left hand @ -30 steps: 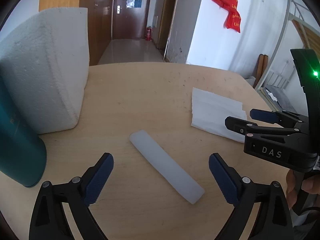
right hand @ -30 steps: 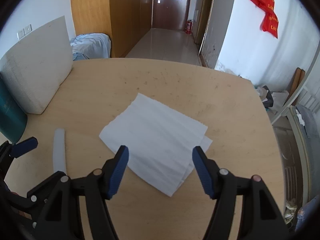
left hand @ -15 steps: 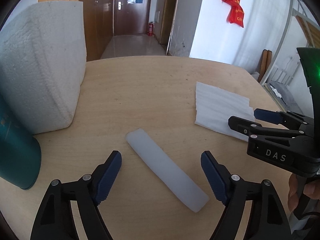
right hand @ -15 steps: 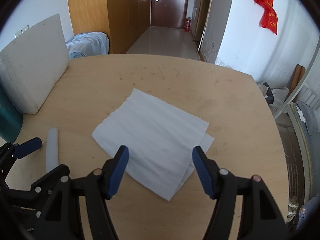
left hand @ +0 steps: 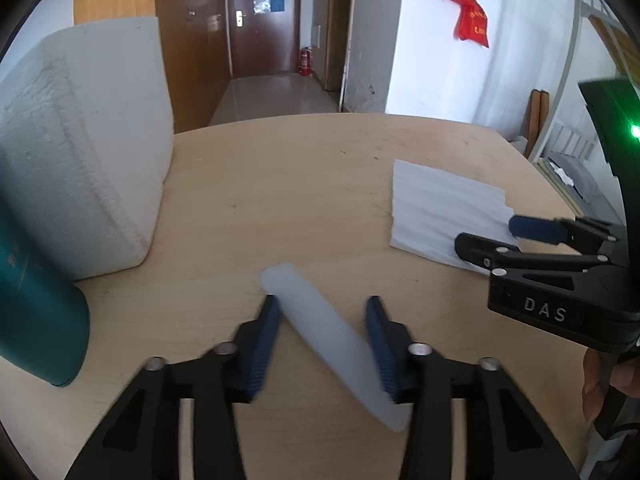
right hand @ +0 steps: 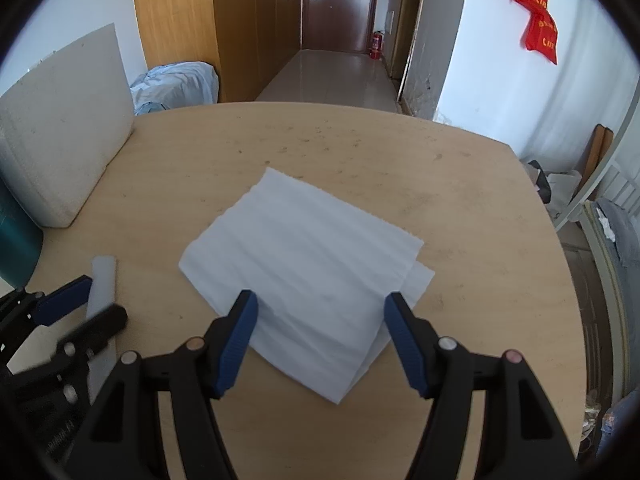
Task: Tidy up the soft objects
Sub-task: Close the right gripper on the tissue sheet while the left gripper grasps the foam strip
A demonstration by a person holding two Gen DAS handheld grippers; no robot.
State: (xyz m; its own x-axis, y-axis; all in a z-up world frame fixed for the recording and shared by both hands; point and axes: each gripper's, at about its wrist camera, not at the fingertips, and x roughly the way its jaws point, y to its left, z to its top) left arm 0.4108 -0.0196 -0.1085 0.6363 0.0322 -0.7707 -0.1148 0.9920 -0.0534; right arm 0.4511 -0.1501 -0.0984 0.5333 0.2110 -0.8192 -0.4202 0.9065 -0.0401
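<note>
A white foam strip (left hand: 332, 344) lies slantwise on the wooden table (left hand: 280, 184), and my left gripper (left hand: 322, 300) is closing on it. Its blue pads touch the strip on both sides, the left pad near the far end and the right pad near the close end. The right wrist view shows that strip (right hand: 103, 272) under the left gripper (right hand: 100, 300). A folded white foam sheet (right hand: 304, 248) lies in the middle of the table. My right gripper (right hand: 320, 320) stands open just above the sheet's near edge, with nothing held.
A large white foam block (left hand: 84, 152) leans at the table's left, with a teal container (left hand: 32, 312) in front of it. The table's right edge (right hand: 560, 264) drops to a cluttered floor. A hand (left hand: 600, 380) holds the right gripper.
The left gripper's jaws have come together from wide open until they meet the foam strip. The right gripper and the sheet have stayed put.
</note>
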